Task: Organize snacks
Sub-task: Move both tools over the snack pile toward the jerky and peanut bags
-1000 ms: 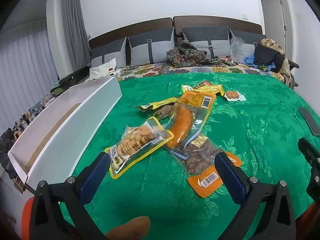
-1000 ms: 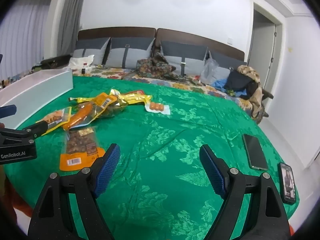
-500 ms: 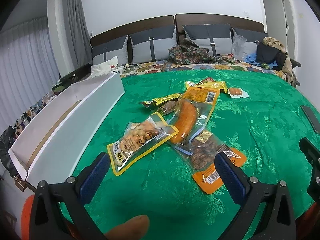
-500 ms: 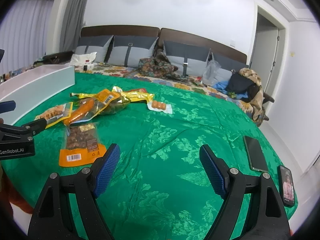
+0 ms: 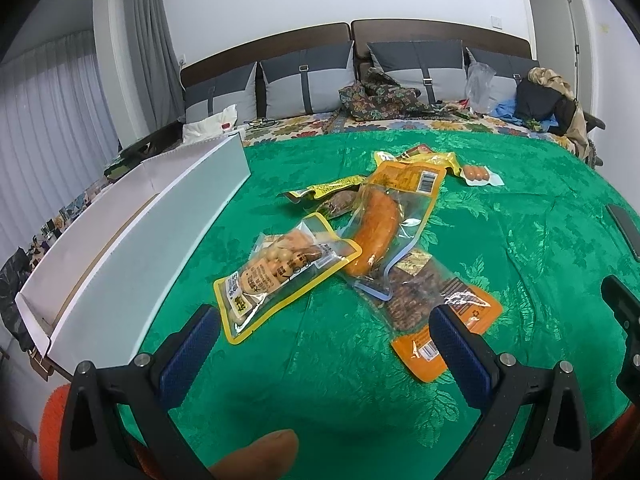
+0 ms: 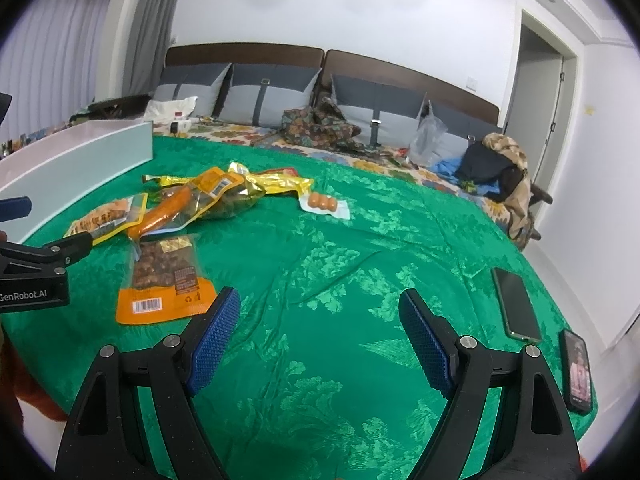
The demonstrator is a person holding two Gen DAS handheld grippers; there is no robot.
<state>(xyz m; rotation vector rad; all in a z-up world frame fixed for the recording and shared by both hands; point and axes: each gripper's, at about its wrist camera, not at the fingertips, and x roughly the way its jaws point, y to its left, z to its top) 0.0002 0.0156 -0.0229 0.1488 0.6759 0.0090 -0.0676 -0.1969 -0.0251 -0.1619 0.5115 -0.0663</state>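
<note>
Several snack packs lie in a loose pile on the green bedspread (image 5: 500,240). Nearest is a yellow-edged pack of round snacks (image 5: 280,272), then a clear pack with an orange sausage (image 5: 376,228) and an orange pack of brown nuts (image 5: 436,308). Gold wrappers (image 5: 424,158) and a small white pack of three orange balls (image 5: 476,174) lie farther back. My left gripper (image 5: 324,332) is open, hovering just short of the pile with nothing between its fingers. My right gripper (image 6: 320,320) is open over bare cloth, right of the nut pack (image 6: 164,280).
A long white open box (image 5: 132,240) lies along the left side of the bed. Two phones (image 6: 516,304) (image 6: 576,368) rest near the right edge. Pillows, clothes and bags crowd the headboard end. A thumb (image 5: 256,456) shows at the bottom of the left wrist view.
Both views have shifted only slightly; the snacks lie where they were and both grippers stay open.
</note>
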